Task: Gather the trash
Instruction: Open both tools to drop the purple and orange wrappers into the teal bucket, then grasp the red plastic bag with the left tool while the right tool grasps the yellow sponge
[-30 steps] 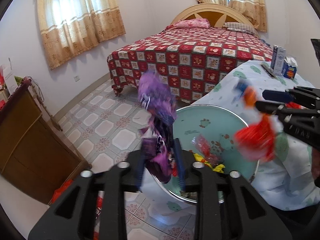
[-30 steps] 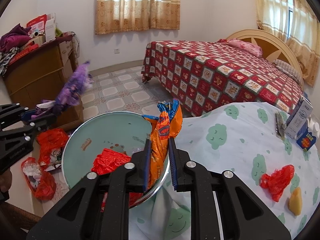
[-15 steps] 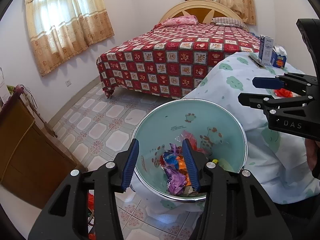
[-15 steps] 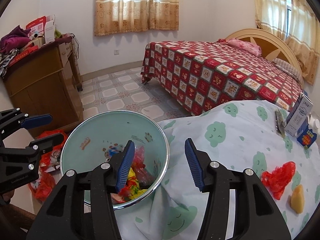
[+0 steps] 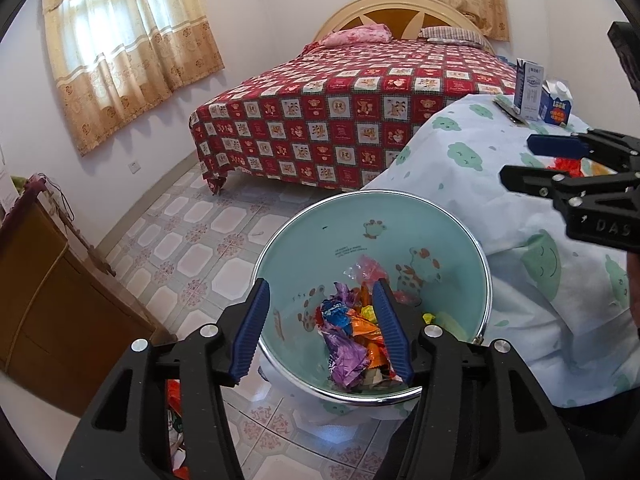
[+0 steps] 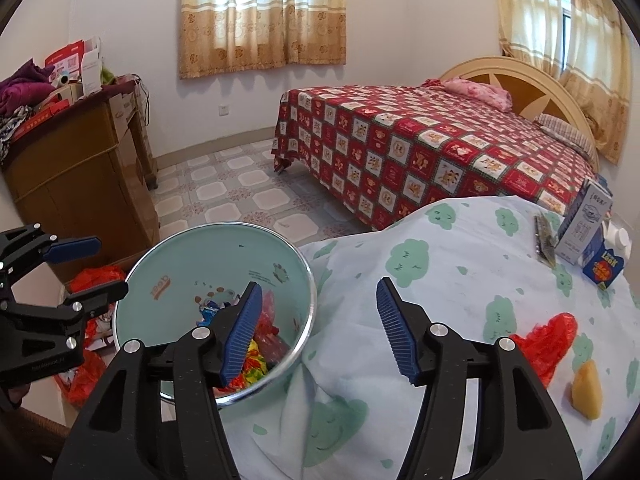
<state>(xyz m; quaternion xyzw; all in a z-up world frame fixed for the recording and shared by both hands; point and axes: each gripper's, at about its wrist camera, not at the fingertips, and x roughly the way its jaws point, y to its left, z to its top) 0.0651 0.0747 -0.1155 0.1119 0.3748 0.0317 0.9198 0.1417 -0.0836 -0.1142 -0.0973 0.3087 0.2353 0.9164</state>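
Lying in a heap at the bottom of the pale teal, chrome-rimmed trash bin (image 5: pixel 400 216) are the crumpled foil wrappers (image 5: pixel 352 336), purple, orange, blue and yellow, with a clear plastic scrap showing red just behind them. The bin is standing on the tiled floor, pressed against the hanging edge of the white tablecloth with green cloud prints (image 5: pixel 472 152). The left gripper (image 5: pixel 322 330) is hovering above the bin mouth with its blue ribbed pads spread wide and nothing between them. The right gripper (image 6: pixel 318 328) is hanging over the bin's rim where it meets the cloth, its jaws likewise parted and empty; one pad is sitting over the bin, the other over the table. Further along the table, a crumpled red plastic bag (image 6: pixel 548 340) is lying beside a yellow wedge-shaped piece (image 6: pixel 586 392), the two close together. At the table's far end, a tall grey-and-white carton (image 6: pixel 582 224) is standing next to a small blue box (image 6: pixel 604 268). Beyond it, a bed with a red patchwork cover (image 5: pixel 360 120) is filling the room, and a brown wooden cabinet (image 6: pixel 76 176) is standing by the wall
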